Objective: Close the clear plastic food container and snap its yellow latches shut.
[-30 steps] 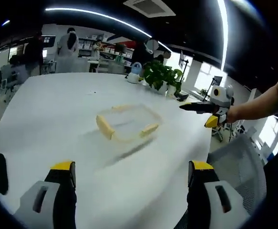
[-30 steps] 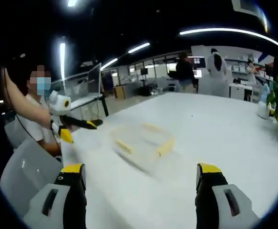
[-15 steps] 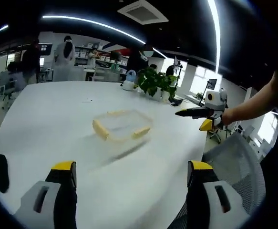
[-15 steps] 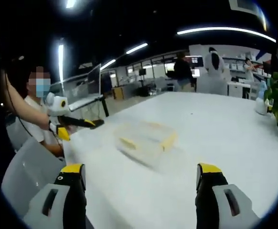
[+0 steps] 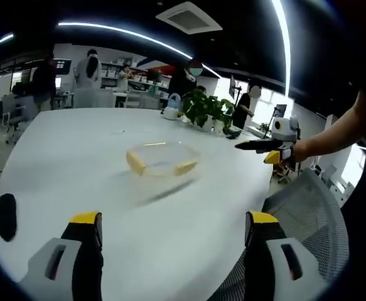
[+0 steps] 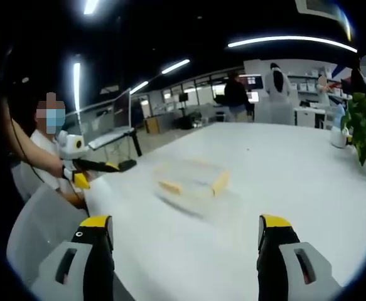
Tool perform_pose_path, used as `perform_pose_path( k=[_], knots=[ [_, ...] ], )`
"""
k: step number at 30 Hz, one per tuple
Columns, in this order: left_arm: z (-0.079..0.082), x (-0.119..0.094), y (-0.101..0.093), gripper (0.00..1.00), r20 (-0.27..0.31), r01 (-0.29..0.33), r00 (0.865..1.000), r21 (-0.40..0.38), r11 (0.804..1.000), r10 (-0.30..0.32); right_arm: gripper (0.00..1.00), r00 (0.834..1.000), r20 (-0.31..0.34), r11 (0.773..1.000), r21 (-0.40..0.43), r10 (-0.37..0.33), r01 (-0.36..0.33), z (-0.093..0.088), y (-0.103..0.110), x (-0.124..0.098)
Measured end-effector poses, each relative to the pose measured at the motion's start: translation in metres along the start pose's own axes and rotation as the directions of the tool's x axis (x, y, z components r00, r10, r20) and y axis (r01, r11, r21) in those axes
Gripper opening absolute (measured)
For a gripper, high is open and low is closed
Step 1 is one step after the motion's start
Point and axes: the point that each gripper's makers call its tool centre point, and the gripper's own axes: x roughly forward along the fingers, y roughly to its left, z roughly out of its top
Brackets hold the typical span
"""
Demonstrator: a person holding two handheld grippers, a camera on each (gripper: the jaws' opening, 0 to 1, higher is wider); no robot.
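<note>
A clear plastic food container (image 5: pixel 162 159) with yellow latches lies on the white table (image 5: pixel 76 144), its lid on top. In the right gripper view the container (image 6: pixel 191 182) looks blurred, with two yellow latches showing. My left gripper (image 5: pixel 170 229) is open, well short of the container, nothing between its jaws. My right gripper (image 6: pixel 186 229) is also open and empty, a good way back from the container. The right gripper (image 5: pixel 267 145) appears at the table's right edge in the left gripper view. The left gripper (image 6: pixel 101 166) shows at the left in the right gripper view.
A potted plant (image 5: pixel 208 106) and a white kettle (image 5: pixel 172 106) stand at the table's far side. A grey mesh chair (image 5: pixel 302 213) is by the near right edge. Several people stand in the background. A seated person (image 6: pixel 48 144) holds the grippers.
Both views have tilted lower and pulled back, so the container sits farther away and flatter. The container itself stays in place on the table. Both grippers remain open.
</note>
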Motion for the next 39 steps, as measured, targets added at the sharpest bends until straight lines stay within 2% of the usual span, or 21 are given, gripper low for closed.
perform_pose_path(
  k=[9, 18, 26, 33, 39],
  knots=[
    [0.003, -0.009, -0.007, 0.95, 0.042, -0.032, 0.999, -0.045, 0.998, 0.034, 0.96, 1.000, 0.019, 1.000, 0.015, -0.022, 0.022, -0.009, 0.011, -0.009],
    [-0.007, -0.011, -0.015, 0.94, 0.043, -0.042, 0.998, -0.071, 0.997, 0.045, 0.96, 0.998, 0.031, 0.998, 0.034, -0.054, 0.052, -0.013, 0.011, -0.015],
    [-0.010, -0.014, -0.023, 0.94, 0.035, -0.033, 0.999, -0.062, 0.998, 0.035, 0.96, 0.997, 0.040, 0.997, 0.034, -0.066, 0.064, -0.011, 0.008, -0.022],
    [-0.010, -0.014, -0.032, 0.93, 0.050, -0.022, 0.998, -0.065, 0.998, 0.026, 0.96, 0.998, 0.036, 0.998, 0.015, -0.061, 0.060, -0.011, 0.011, -0.023],
    [-0.015, -0.014, -0.037, 0.93, 0.034, -0.015, 0.999, -0.051, 0.999, 0.016, 0.96, 0.998, 0.033, 0.998, 0.011, -0.058, 0.058, -0.011, 0.013, -0.023]
  ],
)
